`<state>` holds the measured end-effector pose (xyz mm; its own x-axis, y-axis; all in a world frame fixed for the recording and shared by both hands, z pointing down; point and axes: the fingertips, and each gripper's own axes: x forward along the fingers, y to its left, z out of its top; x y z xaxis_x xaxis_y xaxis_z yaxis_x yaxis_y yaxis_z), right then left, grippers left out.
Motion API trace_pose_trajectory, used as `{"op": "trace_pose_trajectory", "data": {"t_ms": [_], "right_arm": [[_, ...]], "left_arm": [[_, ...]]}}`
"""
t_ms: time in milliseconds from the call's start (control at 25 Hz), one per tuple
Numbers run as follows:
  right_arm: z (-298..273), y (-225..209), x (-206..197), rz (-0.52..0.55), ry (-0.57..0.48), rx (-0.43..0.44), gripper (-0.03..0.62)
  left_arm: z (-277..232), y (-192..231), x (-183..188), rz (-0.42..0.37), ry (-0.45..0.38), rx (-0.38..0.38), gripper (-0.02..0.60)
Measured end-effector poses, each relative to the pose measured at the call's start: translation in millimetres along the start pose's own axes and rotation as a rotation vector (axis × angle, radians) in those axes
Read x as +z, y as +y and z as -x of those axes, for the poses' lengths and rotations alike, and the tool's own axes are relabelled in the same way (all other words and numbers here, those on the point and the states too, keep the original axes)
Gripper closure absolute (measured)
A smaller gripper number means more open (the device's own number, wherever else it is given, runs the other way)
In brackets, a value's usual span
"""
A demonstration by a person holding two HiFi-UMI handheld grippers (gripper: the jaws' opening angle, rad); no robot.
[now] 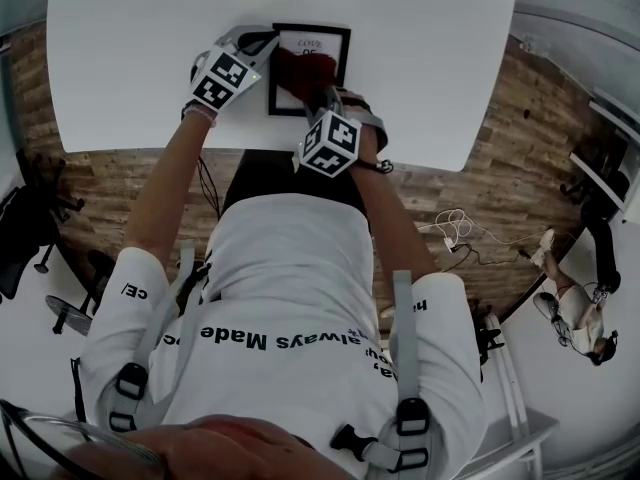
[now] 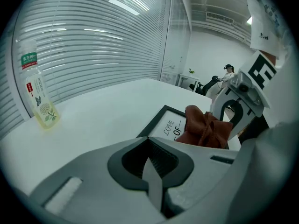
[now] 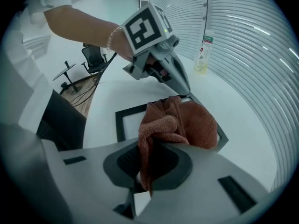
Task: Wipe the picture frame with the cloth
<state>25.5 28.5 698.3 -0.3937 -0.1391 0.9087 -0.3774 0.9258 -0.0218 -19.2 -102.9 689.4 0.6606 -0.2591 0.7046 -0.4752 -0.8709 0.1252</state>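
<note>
A black picture frame [image 1: 340, 58] with printed words lies flat on the white table [image 1: 150, 58]. A rust-brown cloth [image 1: 293, 70] rests bunched on its glass, and my right gripper [image 1: 320, 98] is shut on it. In the right gripper view a fold of the cloth [image 3: 182, 120] runs down between the jaws of the right gripper [image 3: 145, 174], over the frame [image 3: 124, 120]. My left gripper [image 1: 268, 40] is shut, its tip resting at the frame's far left corner. The left gripper [image 2: 152, 167] holds nothing, and beyond it are the frame [image 2: 161, 122] and the cloth [image 2: 205, 127].
A plastic bottle of pale liquid [image 2: 39, 94] stands on the table by the blinds, away from the frame. The table's near edge [image 1: 250, 153] is at my waist. An office chair [image 1: 30, 218], floor cables [image 1: 455, 228] and another person [image 1: 580, 313] surround the table.
</note>
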Motion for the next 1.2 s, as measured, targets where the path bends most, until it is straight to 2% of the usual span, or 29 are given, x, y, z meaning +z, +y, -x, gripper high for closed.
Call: {"op": "trace_pose_trajectory", "data": {"t_ms": [240, 520, 600, 760, 880, 960, 1080, 1200], "right_arm": [[10.1, 44.4, -14.5, 0.043, 0.02, 0.069, 0.579], [27.9, 55.4, -13.6, 0.081, 0.015, 0.119, 0.579], [46.5, 32.7, 0.3, 0.052, -0.042, 0.065, 0.579], [86.6, -54.9, 29.7, -0.009, -0.183, -0.2, 0.579], [91.8, -110.9, 34.1, -0.029, -0.195, -0.344, 0.579], [72.0, -132.1, 24.7, -0.036, -0.144, -0.357, 0.579], [29.1, -137.5, 3.6, -0.053, -0.053, -0.286, 0.579], [9.8, -130.4, -4.0, -0.057, -0.036, -0.244, 0.579]], "left_arm": [[-0.7, -0.4, -1.3, -0.002, 0.005, 0.011, 0.58], [2.0, -0.5, -0.8, 0.003, 0.008, 0.014, 0.58], [2.4, -0.8, -1.0, 0.005, 0.01, 0.011, 0.58], [1.5, 0.8, -2.2, 0.007, 0.015, 0.01, 0.58], [1.9, 0.6, -2.0, 0.008, 0.013, 0.01, 0.58], [1.8, 0.7, -2.6, 0.013, 0.013, 0.009, 0.58], [2.0, 0.6, -3.3, 0.017, 0.014, 0.012, 0.58], [2.5, -0.5, -0.9, 0.019, 0.011, 0.01, 0.58]]}}
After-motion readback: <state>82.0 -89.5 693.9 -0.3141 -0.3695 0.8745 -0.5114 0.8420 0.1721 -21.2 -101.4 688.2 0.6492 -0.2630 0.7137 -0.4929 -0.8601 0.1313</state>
